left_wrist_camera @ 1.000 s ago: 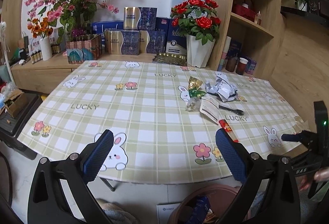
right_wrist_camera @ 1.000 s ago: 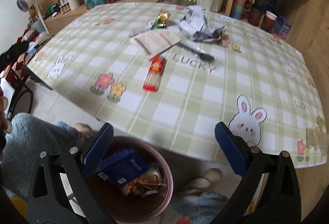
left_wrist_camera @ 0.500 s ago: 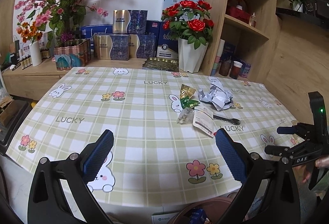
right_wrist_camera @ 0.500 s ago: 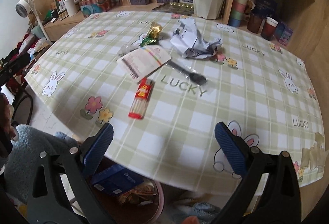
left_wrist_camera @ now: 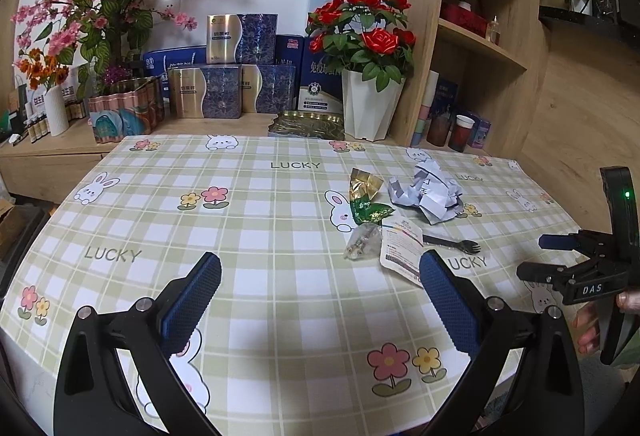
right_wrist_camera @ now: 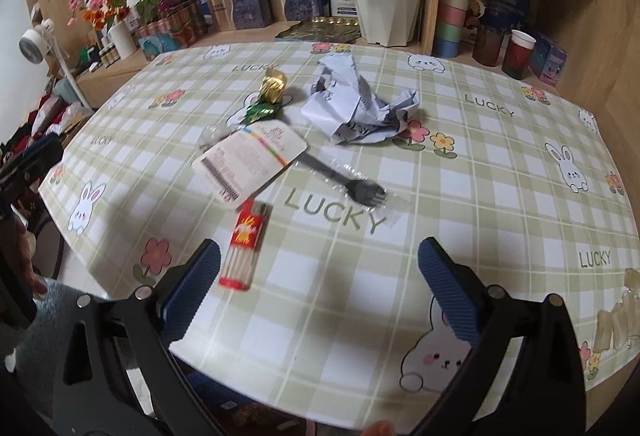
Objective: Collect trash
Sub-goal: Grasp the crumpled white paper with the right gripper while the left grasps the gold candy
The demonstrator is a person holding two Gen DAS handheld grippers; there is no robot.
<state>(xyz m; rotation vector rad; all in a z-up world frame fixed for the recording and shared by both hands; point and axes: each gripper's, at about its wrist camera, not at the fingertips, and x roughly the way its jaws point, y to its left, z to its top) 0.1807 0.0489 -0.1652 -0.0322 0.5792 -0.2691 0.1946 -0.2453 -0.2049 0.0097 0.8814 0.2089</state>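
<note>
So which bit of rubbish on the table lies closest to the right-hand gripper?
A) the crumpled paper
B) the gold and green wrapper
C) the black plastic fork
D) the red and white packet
D: in the right wrist view the red and white packet lies just ahead of the open right gripper, while the fork, crumpled paper and wrapper lie farther back.

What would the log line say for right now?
task: collect trash | left gripper: open, empty | right gripper: open, empty | on table: crumpled paper, fork, red packet | nothing picked up
</note>
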